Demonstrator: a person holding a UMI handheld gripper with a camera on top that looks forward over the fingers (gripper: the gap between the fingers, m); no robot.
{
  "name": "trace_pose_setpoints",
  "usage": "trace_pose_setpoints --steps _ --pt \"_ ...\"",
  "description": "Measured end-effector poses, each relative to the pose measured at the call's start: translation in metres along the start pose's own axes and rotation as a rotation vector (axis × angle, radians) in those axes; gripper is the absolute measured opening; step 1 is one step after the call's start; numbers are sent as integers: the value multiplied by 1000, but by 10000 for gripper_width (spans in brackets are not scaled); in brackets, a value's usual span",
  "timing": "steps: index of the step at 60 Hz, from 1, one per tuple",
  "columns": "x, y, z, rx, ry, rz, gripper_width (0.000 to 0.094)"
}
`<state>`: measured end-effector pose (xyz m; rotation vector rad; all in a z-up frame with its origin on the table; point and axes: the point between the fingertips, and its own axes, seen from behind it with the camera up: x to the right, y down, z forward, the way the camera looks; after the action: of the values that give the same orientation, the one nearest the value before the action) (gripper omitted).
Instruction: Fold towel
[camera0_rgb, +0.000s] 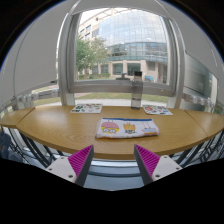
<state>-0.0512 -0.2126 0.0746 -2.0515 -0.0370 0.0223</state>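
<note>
Gripper view shows a long wooden table that curves a little, set in front of a big window. The towel lies flat on the table, near the front edge. It is pale with small bright pictures on it. It sits straight ahead of the gripper and a little to the right of the middle. Its long side runs left to right, along the table edge.

The fingers are spread wide and hold nothing. The pink pads show on the inner sides. The towel is beyond the fingertips, not between them, and nothing is touching it yet. The gripper looks to be back from the table edge, so I think it must go forward and down to reach the towel.

The near edge of the towel is the closest part. I think that is the easy place to pinch, then lift it over to the far side to fold it.

A tall grey bottle stands behind the towel, near the window. Two small mats lie at the back too, one on each side. The bottle could get bumped if the towel is swung too far. There is bare table on both sides of the towel, so there is room to move
</note>
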Motion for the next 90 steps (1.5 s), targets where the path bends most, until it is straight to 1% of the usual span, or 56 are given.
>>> trace_pose_setpoints --steps 13,20,22,24,29,34,35,36,41,44,48,54,57,61,64,69,73,79,87,90 --pt "-52 -27 108 -12 -36 -1 795" --pt "-61 -39 163 -34 -14 -2 727" --pt "-61 -40 176 -47 0 -6 692" --pt "-59 -41 187 -55 19 -9 654" --pt "-56 -36 206 -88 44 -34 519" --pt "-59 -22 215 -139 46 -53 369" --pt "-60 -19 216 -149 47 -59 352" --pt "-60 -22 216 -136 48 -65 332" --pt "-60 -20 214 -139 50 -103 131" --pt "-55 -21 214 -134 74 -101 23" --pt "-55 -20 214 -132 75 -83 27" --pt "-56 -22 218 -139 38 -35 27" --pt "-57 -24 215 -143 2 6 27" --pt "-60 -35 207 -142 -74 66 27" --pt "-55 -57 196 -108 -121 90 27" --pt "-28 -93 179 -43 -159 110 26" --pt "7 -114 168 -12 -161 121 26" --pt "68 -122 165 1 -135 133 25" --pt "140 -95 178 -55 -101 135 25" --pt "163 -78 186 -80 -77 129 25"
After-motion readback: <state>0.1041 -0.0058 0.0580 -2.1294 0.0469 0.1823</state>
